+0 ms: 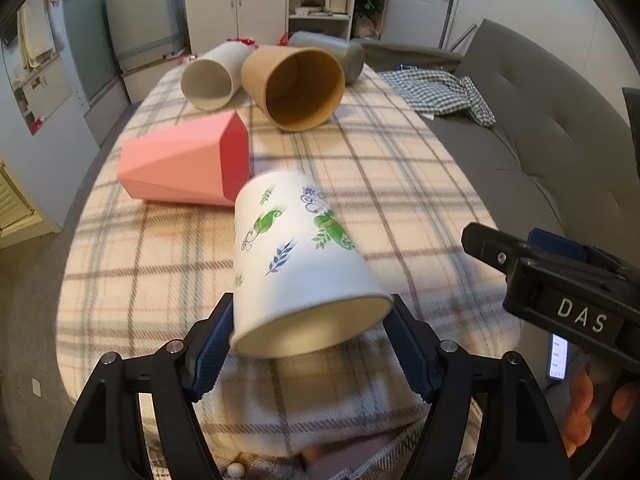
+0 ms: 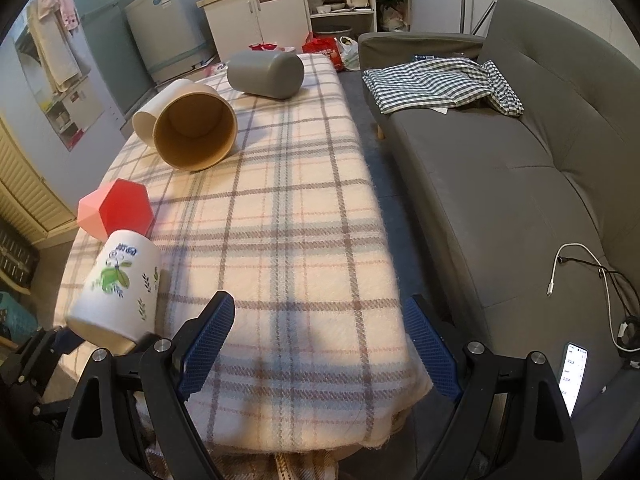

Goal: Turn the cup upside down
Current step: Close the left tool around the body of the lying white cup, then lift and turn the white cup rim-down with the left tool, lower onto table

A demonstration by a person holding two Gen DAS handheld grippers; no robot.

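The left gripper (image 1: 310, 344) has its 2 blue pads clamped on the rim end of the white floral cup (image 1: 298, 264), 1 pad on each side of the open mouth. The cup is tilted, mouth toward the camera and base angled up and away, apparently lifted off the plaid tablecloth (image 1: 380, 168). The right gripper (image 2: 320, 344) hangs over the near table edge with its fingers spread wide and nothing between them.

Just behind the held cup lies the pink faceted cup (image 1: 180, 164) on its side; farther back, the brown paper cup (image 1: 296, 88), a cream cup (image 1: 210, 76) and a grey cup (image 1: 332, 54), all tipped over.

The risk looks like the thin rim: it could buckle or slip from the pads mid-turn, and a swinging base could knock the pink cup.
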